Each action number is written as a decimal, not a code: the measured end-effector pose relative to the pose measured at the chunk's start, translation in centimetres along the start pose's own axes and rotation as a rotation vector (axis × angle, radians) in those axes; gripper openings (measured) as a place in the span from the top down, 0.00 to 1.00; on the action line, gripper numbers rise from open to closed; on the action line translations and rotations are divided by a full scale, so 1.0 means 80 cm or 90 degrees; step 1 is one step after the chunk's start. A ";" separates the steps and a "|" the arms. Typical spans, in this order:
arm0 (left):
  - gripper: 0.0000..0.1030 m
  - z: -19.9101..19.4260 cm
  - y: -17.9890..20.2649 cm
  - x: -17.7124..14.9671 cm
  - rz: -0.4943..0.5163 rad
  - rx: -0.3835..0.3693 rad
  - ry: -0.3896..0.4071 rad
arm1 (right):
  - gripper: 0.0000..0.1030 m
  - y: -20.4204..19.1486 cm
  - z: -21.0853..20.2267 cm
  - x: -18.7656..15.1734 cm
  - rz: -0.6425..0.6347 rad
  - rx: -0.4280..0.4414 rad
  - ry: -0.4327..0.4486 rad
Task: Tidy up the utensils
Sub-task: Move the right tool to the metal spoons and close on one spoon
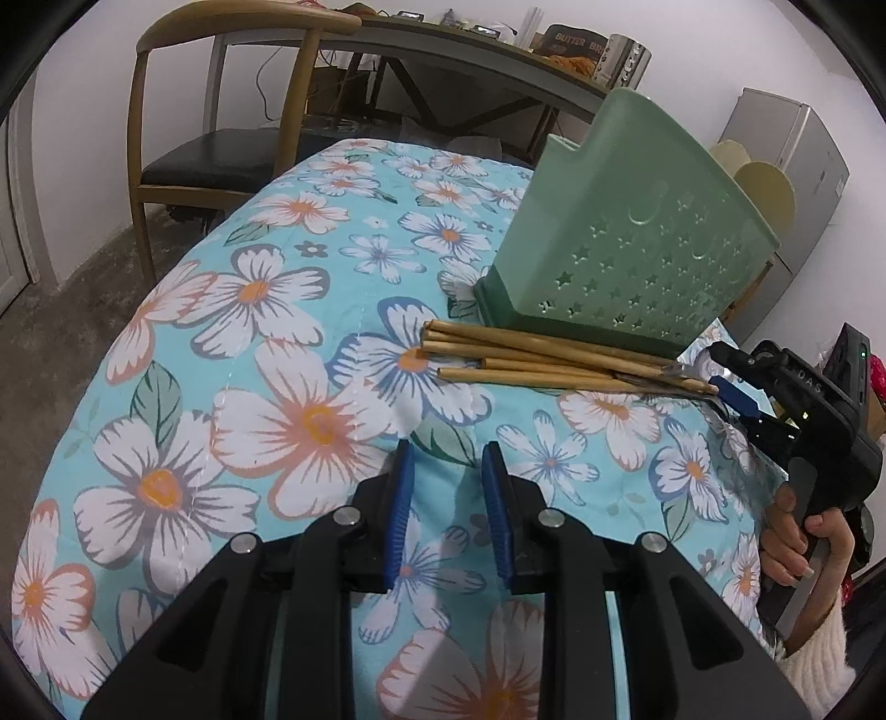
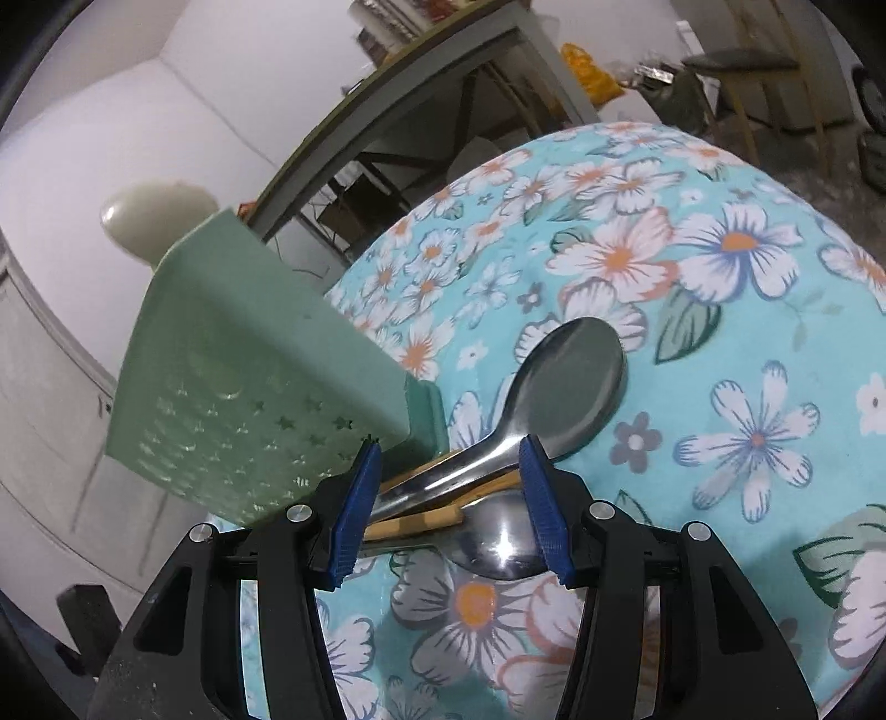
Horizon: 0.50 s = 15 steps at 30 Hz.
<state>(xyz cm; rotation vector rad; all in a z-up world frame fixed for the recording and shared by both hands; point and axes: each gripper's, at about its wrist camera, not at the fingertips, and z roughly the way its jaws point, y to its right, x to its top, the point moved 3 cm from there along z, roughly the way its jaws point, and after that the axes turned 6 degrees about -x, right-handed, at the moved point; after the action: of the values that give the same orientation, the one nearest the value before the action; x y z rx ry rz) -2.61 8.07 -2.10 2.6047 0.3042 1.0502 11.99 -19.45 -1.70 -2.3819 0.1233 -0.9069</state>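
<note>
Steel spoon (image 2: 570, 382) lies with chopsticks (image 1: 542, 360) beside the green holder (image 1: 631, 232) on the floral counter (image 1: 266, 343). Right hand-held gripper (image 2: 451, 498) straddles its handle, unclamped; left hand-held gripper (image 1: 448, 509) empty, parted. A bag (image 1: 576, 47) reads "BUTTER".

White walls, wooden chair (image 1: 221, 111), grey desk (image 1: 443, 50)

Floral quilt (image 1: 232, 343) covers the work surface, blue with white and orange flowers. Wooden chair (image 1: 221, 111) with dark seat behind it on bare concrete floor (image 1: 66, 299). Grey desk (image 1: 470, 61) along the wall, cluttered: tin (image 1: 628, 58), bread bag (image 1: 573, 44). Grey cabinet (image 1: 797, 166) at right.
</note>
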 end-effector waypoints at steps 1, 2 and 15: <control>0.76 0.001 0.000 0.001 0.000 0.000 -0.001 | 0.52 0.000 0.000 0.000 0.002 0.002 0.000; 0.76 0.001 0.000 0.001 -0.001 0.000 -0.002 | 0.52 0.000 0.000 0.000 0.001 0.000 0.000; 0.75 0.042 0.003 0.020 -0.169 -0.215 -0.027 | 0.51 0.020 -0.008 0.006 0.041 -0.049 0.031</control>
<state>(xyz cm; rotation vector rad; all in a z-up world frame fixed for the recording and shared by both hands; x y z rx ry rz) 0.90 7.67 -3.28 2.2117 0.4107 0.8677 12.11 -21.24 -1.90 -2.4127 0.2577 -0.9454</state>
